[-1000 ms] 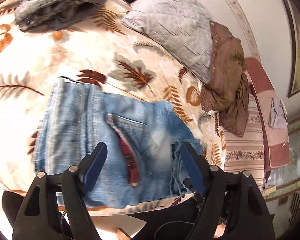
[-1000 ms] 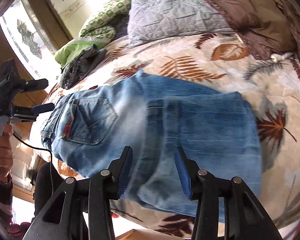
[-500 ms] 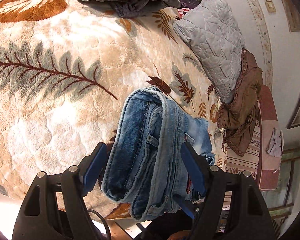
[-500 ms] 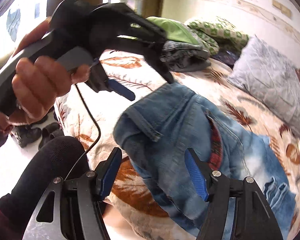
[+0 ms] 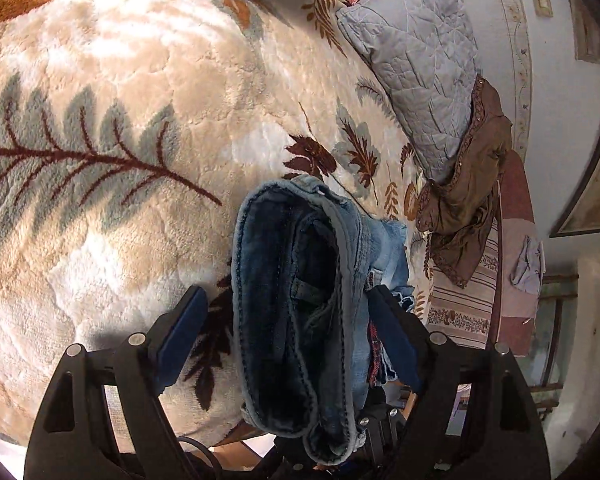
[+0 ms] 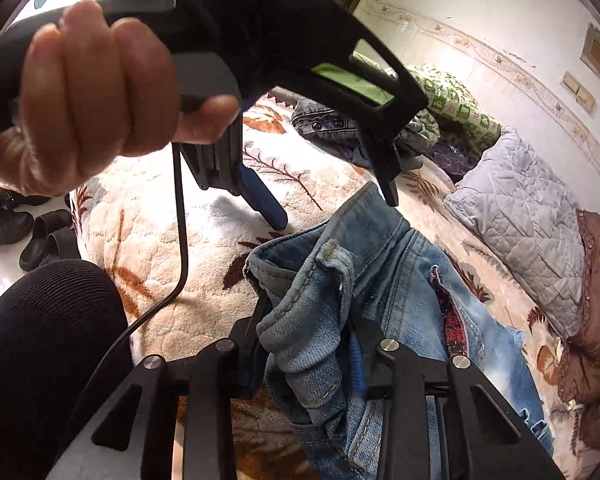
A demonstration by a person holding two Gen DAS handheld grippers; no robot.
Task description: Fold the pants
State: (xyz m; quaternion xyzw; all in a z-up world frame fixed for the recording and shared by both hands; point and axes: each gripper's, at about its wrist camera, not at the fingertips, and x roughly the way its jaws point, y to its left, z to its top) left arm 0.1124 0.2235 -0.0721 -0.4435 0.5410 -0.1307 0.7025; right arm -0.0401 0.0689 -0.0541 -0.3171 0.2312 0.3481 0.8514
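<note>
Folded blue jeans (image 5: 300,300) lie on the leaf-patterned blanket (image 5: 119,160) near the bed's front edge. My left gripper (image 5: 287,328) is open, its jaws straddling the folded waistband end from above without pinching it. In the right wrist view the same left gripper (image 6: 336,208) hovers just over the jeans (image 6: 380,280), held in a hand. My right gripper (image 6: 308,360) is shut on a bunched waistband fold at the near end of the jeans.
A grey quilted pillow (image 5: 416,52) and a brown garment (image 5: 472,184) lie to the right. Dark folded clothes (image 6: 328,120) and green bedding (image 6: 448,96) sit at the far side. Shoes (image 6: 23,228) stand on the floor left of the bed. A cable (image 6: 179,248) hangs from the left gripper.
Both grippers swung to the waistband end of the jeans. The right gripper closed on the waistband fold. The left gripper came closer over the folded edge and stays open.
</note>
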